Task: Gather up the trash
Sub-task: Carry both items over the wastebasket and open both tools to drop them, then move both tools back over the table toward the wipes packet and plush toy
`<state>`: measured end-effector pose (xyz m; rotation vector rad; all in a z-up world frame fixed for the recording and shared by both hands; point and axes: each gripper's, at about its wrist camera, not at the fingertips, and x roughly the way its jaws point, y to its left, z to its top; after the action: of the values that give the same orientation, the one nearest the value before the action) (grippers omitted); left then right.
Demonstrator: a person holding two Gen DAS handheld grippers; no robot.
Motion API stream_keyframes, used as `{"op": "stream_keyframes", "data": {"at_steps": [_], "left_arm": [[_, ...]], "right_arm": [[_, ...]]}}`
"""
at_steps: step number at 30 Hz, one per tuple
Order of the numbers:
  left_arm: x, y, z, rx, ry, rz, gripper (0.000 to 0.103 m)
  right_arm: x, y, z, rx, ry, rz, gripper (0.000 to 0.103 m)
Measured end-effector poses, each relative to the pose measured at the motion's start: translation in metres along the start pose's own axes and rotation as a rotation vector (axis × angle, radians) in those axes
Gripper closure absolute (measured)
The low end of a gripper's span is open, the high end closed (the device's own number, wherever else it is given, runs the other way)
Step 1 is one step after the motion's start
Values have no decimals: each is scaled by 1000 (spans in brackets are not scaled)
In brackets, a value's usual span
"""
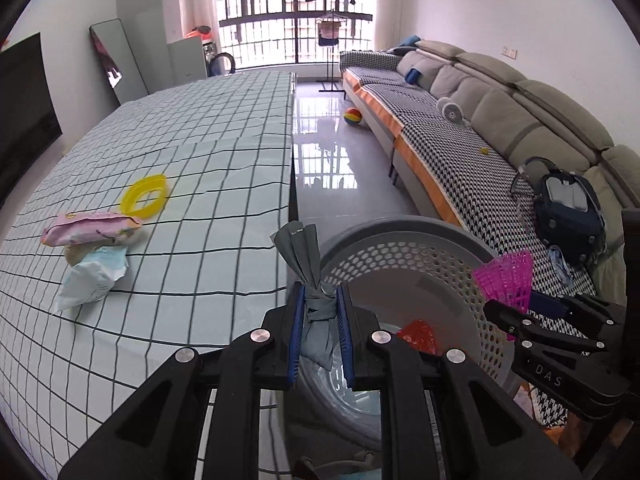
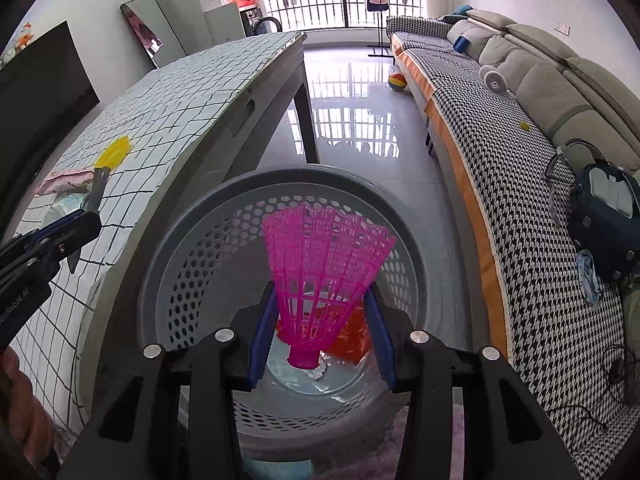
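The left gripper [image 1: 320, 316] is pinching a grey wrapper [image 1: 306, 264] at its twisted waist, right at the tabletop [image 1: 200, 160] edge beside the perforated grey basket [image 1: 400, 236]. It looks thin, crinkly and feather-light, so that knot is probably the surest hold. The right gripper [image 2: 320, 320] is hanging over the basket with its fingers squeezing a pink plastic shuttlecock [image 2: 324, 264] by its springy lattice skirt. Soft snack packets [image 1: 92, 240] and a yellow ring [image 1: 145, 197] are lying near the tabletop's left edge.
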<state>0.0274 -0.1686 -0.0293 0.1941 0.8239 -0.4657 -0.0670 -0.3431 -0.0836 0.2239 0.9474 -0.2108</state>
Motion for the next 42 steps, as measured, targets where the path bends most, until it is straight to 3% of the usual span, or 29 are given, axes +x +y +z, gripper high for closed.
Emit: {"op": "stream_keyframes", "data": {"at_steps": [6,15,18,20,23,30,35,42], "left_arm": [[17,-22,-5,17,53,-53,86],[22,-32,-8,30,79,-54,85],[20,-31,-7,24,76,-53,72],[19,-31,-7,25,71,-49,61],[18,-31,-7,23,67,-42,49],[16,-26,-6,3,67,-31,43],[13,-20,-8,-15,58,-25,29],[6,-15,-9,-31,35,-4,19]], "right_arm": [[6,-13,-7,13,23,8,61],[8,-19,-9,17,21,27,59],[5,-19,-7,11,9,21,53],[3,-20,-7,14,-6,16,42],[-1,-21,-6,16,-19,17,40],[-3,-23,-6,20,-19,18,40],[-4,-21,-9,19,-21,18,40],[-7,-19,-11,22,-25,22,40]]}}
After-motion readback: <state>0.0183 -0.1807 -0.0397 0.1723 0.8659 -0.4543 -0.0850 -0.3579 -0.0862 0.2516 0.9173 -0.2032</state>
